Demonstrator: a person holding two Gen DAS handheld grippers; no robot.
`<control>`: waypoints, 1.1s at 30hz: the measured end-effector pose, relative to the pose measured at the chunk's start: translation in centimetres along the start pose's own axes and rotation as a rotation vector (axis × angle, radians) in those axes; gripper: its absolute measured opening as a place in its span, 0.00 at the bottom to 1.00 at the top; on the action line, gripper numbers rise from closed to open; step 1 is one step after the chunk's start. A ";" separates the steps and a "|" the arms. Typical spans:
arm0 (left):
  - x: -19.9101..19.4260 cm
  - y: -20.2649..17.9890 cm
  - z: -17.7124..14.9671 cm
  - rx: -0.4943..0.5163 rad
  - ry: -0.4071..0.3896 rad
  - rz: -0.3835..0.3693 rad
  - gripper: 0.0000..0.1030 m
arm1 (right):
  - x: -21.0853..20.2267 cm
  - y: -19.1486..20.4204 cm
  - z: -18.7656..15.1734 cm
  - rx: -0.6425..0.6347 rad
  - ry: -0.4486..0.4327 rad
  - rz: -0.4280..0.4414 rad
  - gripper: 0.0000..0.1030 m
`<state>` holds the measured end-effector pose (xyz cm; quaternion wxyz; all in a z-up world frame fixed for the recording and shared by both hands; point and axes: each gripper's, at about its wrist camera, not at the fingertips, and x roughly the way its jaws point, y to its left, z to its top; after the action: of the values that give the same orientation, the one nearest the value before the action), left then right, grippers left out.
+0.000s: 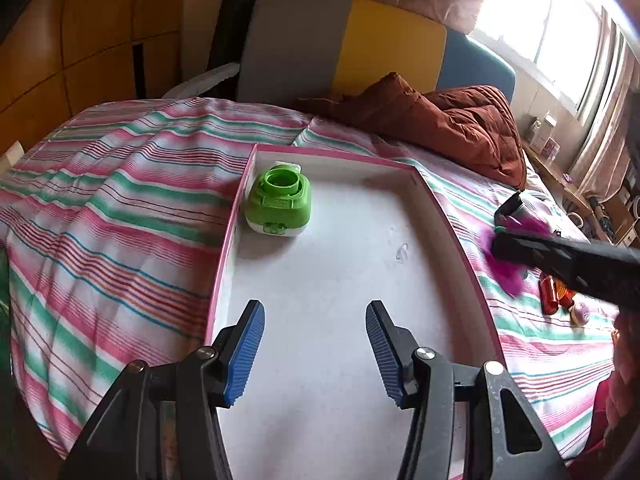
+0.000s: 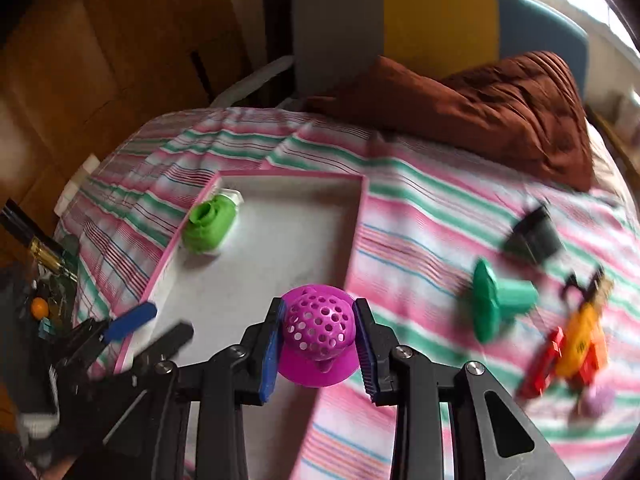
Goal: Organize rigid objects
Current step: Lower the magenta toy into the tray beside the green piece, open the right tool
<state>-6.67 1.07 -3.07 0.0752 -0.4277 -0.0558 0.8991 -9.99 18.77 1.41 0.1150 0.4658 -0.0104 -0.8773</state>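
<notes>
A shallow white tray with a pink rim [image 1: 436, 200] [image 2: 356, 216] lies on the striped bedspread. A lime-green plastic piece [image 1: 278, 204] [image 2: 210, 224] sits in its far left corner. My left gripper [image 1: 316, 350] hangs open over the tray's near part, with nothing between its blue pads. My right gripper [image 2: 318, 340] is shut on a magenta perforated strainer [image 2: 320, 332], carried above the tray's right rim. In the left wrist view the strainer [image 1: 516, 280] is a magenta blur at the right gripper's tip. The left gripper [image 2: 140, 324] shows blurred at lower left of the right wrist view.
On the bedspread to the right lie a teal funnel-shaped piece [image 2: 500, 300], a black cup [image 2: 536, 236], a red-and-orange toy [image 2: 568, 352] [image 1: 554, 294] and a small pale pink object [image 2: 596, 398]. A rust-brown duvet [image 1: 460, 124] is heaped at the head end.
</notes>
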 end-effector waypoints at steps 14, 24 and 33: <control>-0.6 1.4 0.0 -0.031 0.008 0.034 0.52 | 7.9 4.7 5.7 -0.086 0.073 -0.040 0.33; -0.3 2.2 0.0 -0.061 0.021 0.032 0.52 | 11.4 4.0 7.6 -0.024 0.096 -0.056 0.33; -0.4 2.1 -0.1 -0.068 0.016 0.029 0.52 | 12.5 4.1 8.7 0.029 0.073 -0.008 0.35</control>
<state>-6.51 -1.12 -3.13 0.0478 -0.4379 -0.0797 0.8942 -23.08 11.35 -3.35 0.1049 0.4991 -0.0172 -0.8600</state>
